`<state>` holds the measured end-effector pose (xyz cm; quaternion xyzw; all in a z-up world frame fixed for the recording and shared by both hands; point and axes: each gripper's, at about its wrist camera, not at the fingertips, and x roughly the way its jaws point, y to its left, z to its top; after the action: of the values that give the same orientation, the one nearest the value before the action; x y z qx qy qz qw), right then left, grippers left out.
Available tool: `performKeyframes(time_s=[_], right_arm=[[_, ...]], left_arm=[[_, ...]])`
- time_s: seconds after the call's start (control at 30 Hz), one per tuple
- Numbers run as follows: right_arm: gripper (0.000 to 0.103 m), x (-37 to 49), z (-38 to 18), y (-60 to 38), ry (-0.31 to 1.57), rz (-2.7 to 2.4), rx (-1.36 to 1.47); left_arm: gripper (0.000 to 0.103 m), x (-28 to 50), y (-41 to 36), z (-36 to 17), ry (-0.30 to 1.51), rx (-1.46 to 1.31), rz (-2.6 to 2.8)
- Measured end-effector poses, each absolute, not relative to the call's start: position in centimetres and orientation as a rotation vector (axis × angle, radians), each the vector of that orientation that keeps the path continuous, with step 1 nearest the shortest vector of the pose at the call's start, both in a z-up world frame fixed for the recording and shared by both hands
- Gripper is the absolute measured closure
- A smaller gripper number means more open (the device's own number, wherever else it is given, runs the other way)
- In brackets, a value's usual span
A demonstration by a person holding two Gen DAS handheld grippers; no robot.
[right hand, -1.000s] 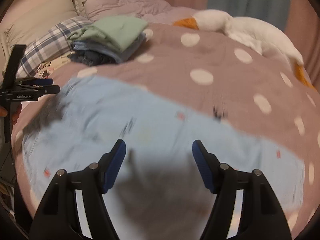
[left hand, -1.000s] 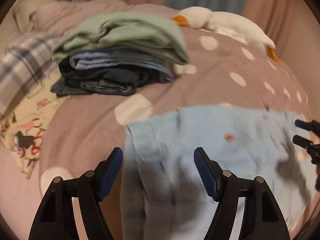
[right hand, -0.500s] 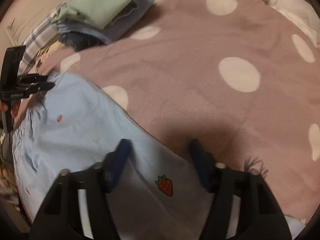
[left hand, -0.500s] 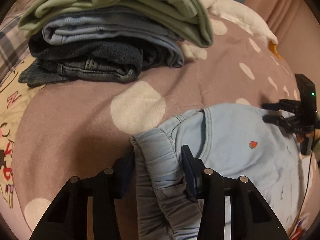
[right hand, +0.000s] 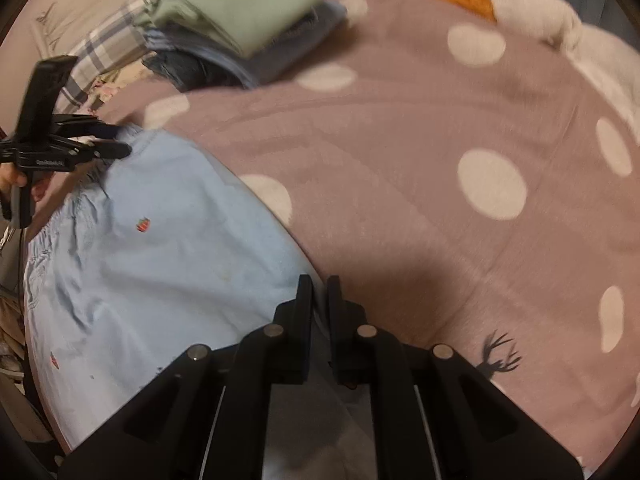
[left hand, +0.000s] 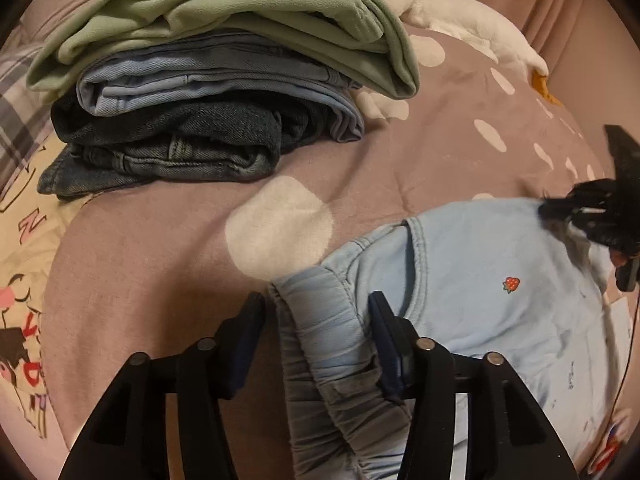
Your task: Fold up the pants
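Note:
Light blue pants (left hand: 480,280) with small strawberry prints lie on a mauve polka-dot blanket (left hand: 160,260). My left gripper (left hand: 316,308) straddles the gathered elastic waistband corner (left hand: 324,320), with the jaws close on either side of it. In the right wrist view my right gripper (right hand: 319,288) is shut on the far edge of the pants (right hand: 160,260). The left gripper also shows there at the waistband (right hand: 116,140). The right gripper shows in the left wrist view (left hand: 560,206).
A stack of folded clothes (left hand: 208,92), green on top of denim, sits beyond the pants; it also shows in the right wrist view (right hand: 248,28). A white plush goose (right hand: 532,12) lies at the back. Plaid and printed bedding (left hand: 20,208) lie to the left.
Both grippers came down onto the pants from above. The left jaws narrowed around the waistband corner. The right jaws closed on the fabric edge.

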<state>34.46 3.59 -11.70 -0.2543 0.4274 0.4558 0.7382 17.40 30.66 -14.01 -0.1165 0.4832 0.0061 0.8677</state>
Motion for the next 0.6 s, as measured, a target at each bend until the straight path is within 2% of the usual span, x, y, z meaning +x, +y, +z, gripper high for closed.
performKeyframes(time_s=[0.13, 0.23, 0.27, 0.3, 0.37, 0.43, 0.6], right_arm=[[0.096, 35.0, -9.1, 2.3, 0.853, 0.987, -0.497], [0.09, 35.9, -10.9, 3.8, 0.929, 0.932, -0.552], [0.077, 35.9, -11.8, 4.4, 0.956, 0.903, -0.595], [0.068, 36.0, -12.1, 4.5, 0.963, 0.896, -0.602], [0.043, 36.0, -11.6, 4.2, 0.978, 0.969, -0.522], [0.034, 36.2, -11.0, 3.9, 0.969, 0.998, -0.477], [0.036, 37.0, -12.3, 4.5, 1.02, 0.95, -0.521]], left_arm=[[0.05, 18.6, 30.6, -14.7, 1.028, -0.259, -0.006], [0.05, 19.5, 30.0, -15.0, 1.042, -0.218, 0.015], [0.05, 19.6, 29.8, -14.9, 1.049, -0.203, 0.02], [0.05, 19.5, 29.7, -14.9, 1.052, -0.192, 0.023], [0.05, 19.4, 29.4, -14.8, 1.056, -0.154, 0.023], [0.05, 19.5, 29.2, -14.9, 1.057, -0.137, 0.026], [0.05, 19.5, 29.0, -14.9, 1.052, -0.121, 0.028]])
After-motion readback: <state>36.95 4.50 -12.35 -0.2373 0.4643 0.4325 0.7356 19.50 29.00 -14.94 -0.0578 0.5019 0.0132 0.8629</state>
